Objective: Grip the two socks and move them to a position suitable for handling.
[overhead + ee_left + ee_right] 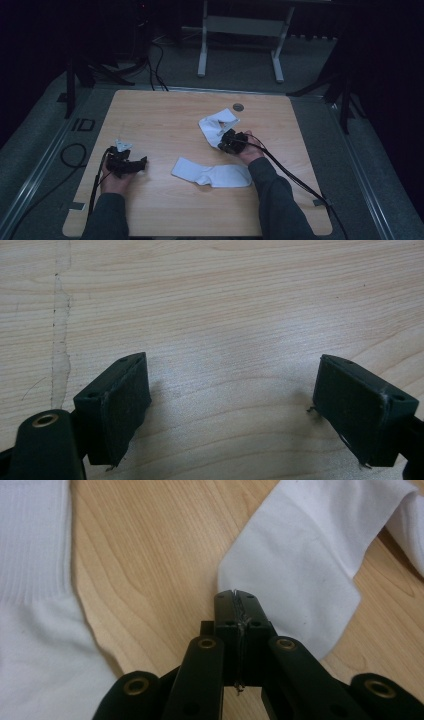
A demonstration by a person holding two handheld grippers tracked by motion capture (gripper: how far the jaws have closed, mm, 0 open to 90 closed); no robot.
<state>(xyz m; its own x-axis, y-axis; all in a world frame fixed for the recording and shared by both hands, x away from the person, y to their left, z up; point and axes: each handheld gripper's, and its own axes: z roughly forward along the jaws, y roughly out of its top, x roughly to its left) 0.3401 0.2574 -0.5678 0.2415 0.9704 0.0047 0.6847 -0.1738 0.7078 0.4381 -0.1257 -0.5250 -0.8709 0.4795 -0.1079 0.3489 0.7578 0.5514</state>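
Wood-grain bench [165,120], rounded corners, small round grommet [238,107] near the far edge; dark floor around it, white frame legs [202,50] beyond the far side, mostly lost in shadow. "ID" marked on the floor strip [83,124] left of the bench, the only legible writing; no brand visible on socks or tools. Two white socks: one sock [212,174] lies flat at centre-near, ribbed cuff toward the left; second sock [216,126] is crumpled, right of centre and farther back, part of it folded under so its full shape is hard to read. Right tool [226,140] is at the near edge of the crumpled sock, jaws clenched together at the edge of the fabric; the right gripper view shows the tips meeting right at the hem, whether any cloth is actually pinched I can't tell. Left tool [131,165] sits low over bare bench at left-near, jaws released wide, nothing between them. Sleeves cut off at the frame bottom.
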